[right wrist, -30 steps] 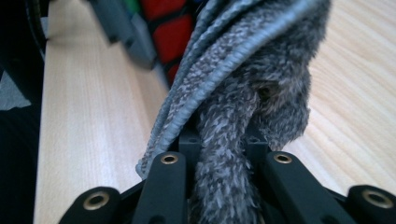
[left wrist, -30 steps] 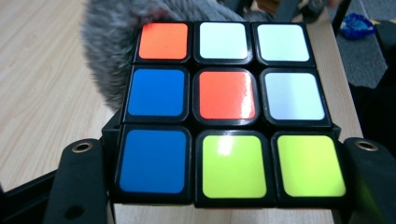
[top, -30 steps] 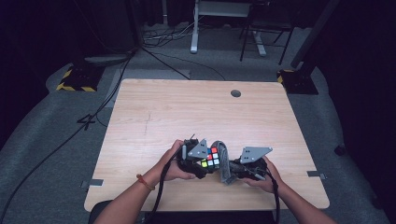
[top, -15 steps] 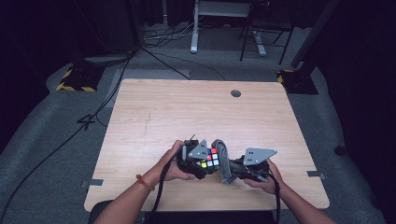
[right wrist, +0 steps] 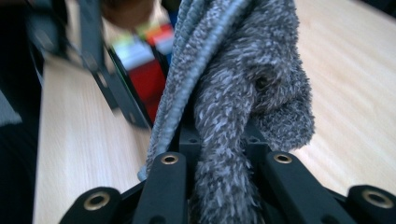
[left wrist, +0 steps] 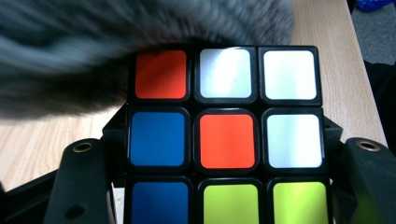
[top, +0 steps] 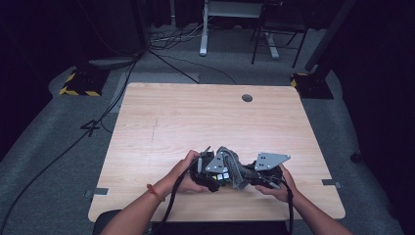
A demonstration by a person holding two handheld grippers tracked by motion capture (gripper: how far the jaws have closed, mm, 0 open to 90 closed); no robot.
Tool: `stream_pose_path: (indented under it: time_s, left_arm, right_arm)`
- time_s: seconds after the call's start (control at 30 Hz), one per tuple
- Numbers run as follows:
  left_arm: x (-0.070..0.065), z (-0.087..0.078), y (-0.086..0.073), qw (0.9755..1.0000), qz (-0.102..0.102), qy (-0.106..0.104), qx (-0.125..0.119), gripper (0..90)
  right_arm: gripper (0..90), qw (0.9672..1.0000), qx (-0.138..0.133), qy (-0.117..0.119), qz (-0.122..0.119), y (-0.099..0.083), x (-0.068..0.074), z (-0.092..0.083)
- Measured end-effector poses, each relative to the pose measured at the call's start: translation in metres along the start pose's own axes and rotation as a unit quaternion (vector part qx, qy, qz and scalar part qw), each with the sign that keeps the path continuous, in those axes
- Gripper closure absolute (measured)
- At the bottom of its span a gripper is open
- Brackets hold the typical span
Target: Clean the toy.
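Overhead, both grippers meet near the table's [top: 161,122] front edge. Left gripper [left wrist: 224,186] view: jaws clamp the cube [left wrist: 226,140], rigid, slick-faced, best held by opposite sides. Right gripper [right wrist: 224,182] view: jaws pinch the soft grey cloth [right wrist: 243,93], draped against the cube.

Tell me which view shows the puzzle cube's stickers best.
The left gripper view: the puzzle cube faces the camera close up between that gripper's jaws, with orange, white, blue and lime stickers sharp. The right gripper view shows it blurred behind the grey cloth. The high view shows a small part between the grippers.
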State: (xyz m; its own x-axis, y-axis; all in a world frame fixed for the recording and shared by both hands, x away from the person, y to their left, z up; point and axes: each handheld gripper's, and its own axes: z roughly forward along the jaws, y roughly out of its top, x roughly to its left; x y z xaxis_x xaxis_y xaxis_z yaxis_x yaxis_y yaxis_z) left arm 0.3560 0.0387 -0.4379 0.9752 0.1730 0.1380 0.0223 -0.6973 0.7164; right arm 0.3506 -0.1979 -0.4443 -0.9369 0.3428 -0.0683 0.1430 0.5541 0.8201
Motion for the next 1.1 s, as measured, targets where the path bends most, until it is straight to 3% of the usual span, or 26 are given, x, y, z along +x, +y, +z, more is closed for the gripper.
stream_pose_path:
  time_s: [0.13,0.3,0.53,0.63,0.7,0.83,0.93,1.1]
  left_arm:
    - [0.001,-0.007,0.001,0.9998,-0.001,0.007,-0.019,33.3]
    - [0.001,-0.007,0.001,0.9998,0.000,0.001,-0.021,33.3]
    - [-0.001,0.002,0.000,0.9994,0.017,0.024,0.020,33.3]
    - [-0.002,0.008,0.000,0.9990,0.020,0.023,0.032,33.3]
    - [-0.003,0.010,-0.001,0.9994,0.018,0.013,0.028,33.2]
    - [-0.002,0.014,0.000,0.9994,0.016,0.008,0.029,33.2]
    - [-0.003,0.017,0.000,0.9992,0.017,0.008,0.036,33.2]
    - [-0.001,0.012,-0.001,0.9997,0.010,0.011,0.021,33.4]
  right_arm:
    - [77.0,0.9995,0.020,0.009,0.020,-0.012,-0.007,0.005]
    - [77.1,0.9990,0.002,0.039,0.020,-0.013,-0.004,0.004]
    - [77.2,0.9981,-0.023,0.056,0.013,-0.006,0.000,-0.006]
    - [77.1,0.9980,-0.035,0.053,0.002,0.001,0.006,-0.009]
    - [77.1,0.9978,-0.045,0.048,0.004,0.004,0.006,-0.010]
    - [77.2,0.9959,-0.066,0.061,0.013,0.006,0.004,-0.007]
    - [77.2,0.9958,-0.067,0.062,0.007,0.010,0.008,-0.003]
    - [77.2,0.9982,-0.049,0.033,0.010,0.009,0.005,-0.005]
